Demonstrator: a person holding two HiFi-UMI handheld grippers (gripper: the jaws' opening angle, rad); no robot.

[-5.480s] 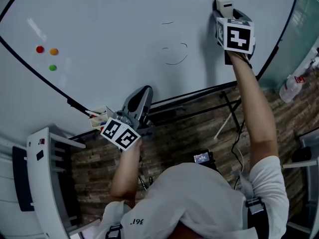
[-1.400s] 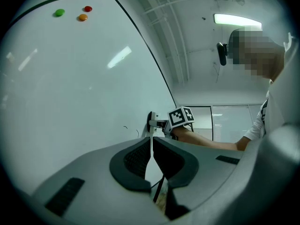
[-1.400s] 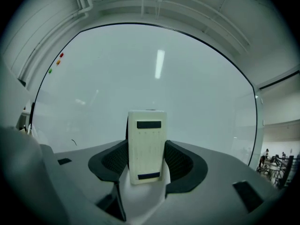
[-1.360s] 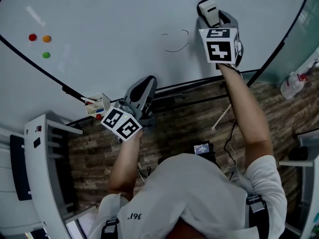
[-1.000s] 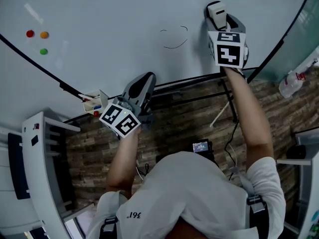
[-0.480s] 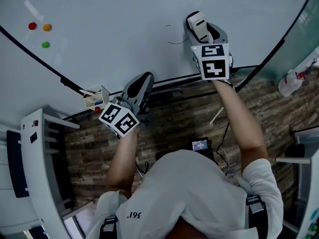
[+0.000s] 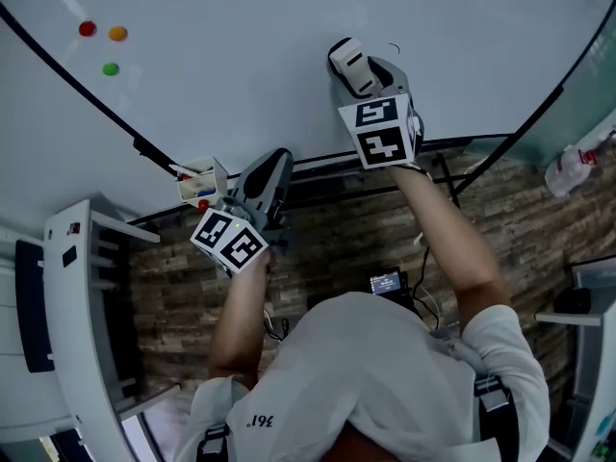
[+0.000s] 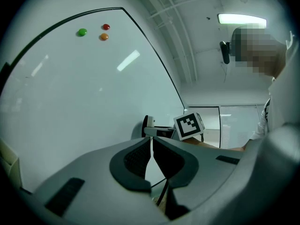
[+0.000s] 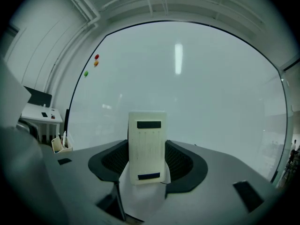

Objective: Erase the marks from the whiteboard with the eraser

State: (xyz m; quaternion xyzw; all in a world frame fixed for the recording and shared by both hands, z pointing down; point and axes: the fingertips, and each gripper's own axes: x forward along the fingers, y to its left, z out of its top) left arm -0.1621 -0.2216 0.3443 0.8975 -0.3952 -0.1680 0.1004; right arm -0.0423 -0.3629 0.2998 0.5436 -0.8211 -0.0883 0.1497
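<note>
Checking right gripper (image 7: 358, 73) state, what's it on?
> Jaws clamped on the eraser (image 7: 348, 64), one pad on each side of the cream block. Right gripper view shows it upright between them, two dark bars on the face toward the camera

Where's the eraser sitting?
> Head view: roughly 12 o'clock of frame centre, low on the whiteboard (image 7: 241, 75), near its bottom frame. Far end points at the board. Left gripper view shows it up against the surface

Marks?
> One tiny dark curl (image 7: 395, 48) at 1 o'clock of the eraser, just beside it, not under it

Left gripper?
> Left gripper (image 7: 273, 166) is pinched closed on nothing, pads meeting along a thin seam. It sits at 7 o'clock of the right gripper, down by the board's lower edge, nose pointing up at the board

Anything else on the board?
> Red magnet (image 7: 87, 29) and orange magnet (image 7: 117, 34) side by side, green magnet (image 7: 111, 68) just below them, all at 10 o'clock of the eraser and well apart from it. Pen holder (image 7: 200, 186) with markers on the bottom frame, just at 9 o'clock of the left gripper. White bottle (image 7: 568, 166) off the board at 3 o'clock, near the frame edge
</note>
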